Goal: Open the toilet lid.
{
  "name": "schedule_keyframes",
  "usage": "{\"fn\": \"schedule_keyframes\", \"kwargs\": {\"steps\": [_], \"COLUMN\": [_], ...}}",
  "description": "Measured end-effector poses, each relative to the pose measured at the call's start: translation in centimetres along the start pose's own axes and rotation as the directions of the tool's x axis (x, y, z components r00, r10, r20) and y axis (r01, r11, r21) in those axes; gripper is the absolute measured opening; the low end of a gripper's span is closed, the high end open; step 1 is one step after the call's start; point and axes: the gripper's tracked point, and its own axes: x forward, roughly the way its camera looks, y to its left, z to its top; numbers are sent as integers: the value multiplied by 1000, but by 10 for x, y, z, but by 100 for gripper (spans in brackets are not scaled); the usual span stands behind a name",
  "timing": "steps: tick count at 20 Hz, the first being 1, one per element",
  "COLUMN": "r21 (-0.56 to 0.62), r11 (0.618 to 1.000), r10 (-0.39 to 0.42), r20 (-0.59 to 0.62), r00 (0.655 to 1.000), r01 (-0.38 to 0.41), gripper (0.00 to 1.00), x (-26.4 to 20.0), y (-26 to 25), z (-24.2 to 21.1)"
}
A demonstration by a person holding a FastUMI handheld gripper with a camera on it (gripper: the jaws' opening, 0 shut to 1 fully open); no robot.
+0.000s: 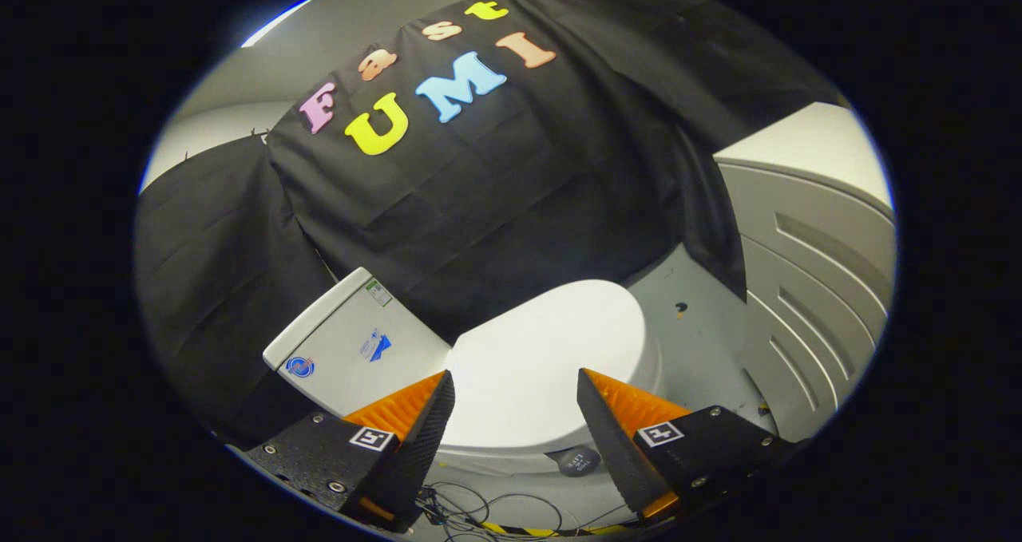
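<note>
A white toilet stands on the floor below me, its lid (543, 358) shut flat over the bowl. The white tank (351, 342), with stickers on its front, rises on the left side of the lid. My gripper (515, 386) hovers above the lid, open, with nothing between its orange-and-black fingers (415, 414). The lid's side rim lies just under the gap between the fingers; the fingers do not touch it.
A grey ribbed cabinet (814, 286) stands to the right of the toilet. Black cloth hangs behind the toilet. The grey floor (695, 342) shows between toilet and cabinet. Thin cables (479, 510) and yellow-black tape lie on the floor near the fingers, beside a dark round cap (579, 460).
</note>
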Motion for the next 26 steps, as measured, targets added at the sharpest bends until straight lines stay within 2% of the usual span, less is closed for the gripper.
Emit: {"fn": "schedule_keyframes", "kwargs": {"steps": [3, 13, 21, 26], "r21": [106, 221, 326, 393], "r11": [994, 973, 940, 913], "r10": [9, -19, 23, 56], "r20": [-72, -208, -345, -377], "r00": [997, 978, 938, 925], "r01": [-1, 66, 97, 105], "gripper": [95, 95, 94, 83], "x": [7, 32, 46, 51], "y": [-13, -55, -69, -67], "z": [-19, -71, -126, -138]}}
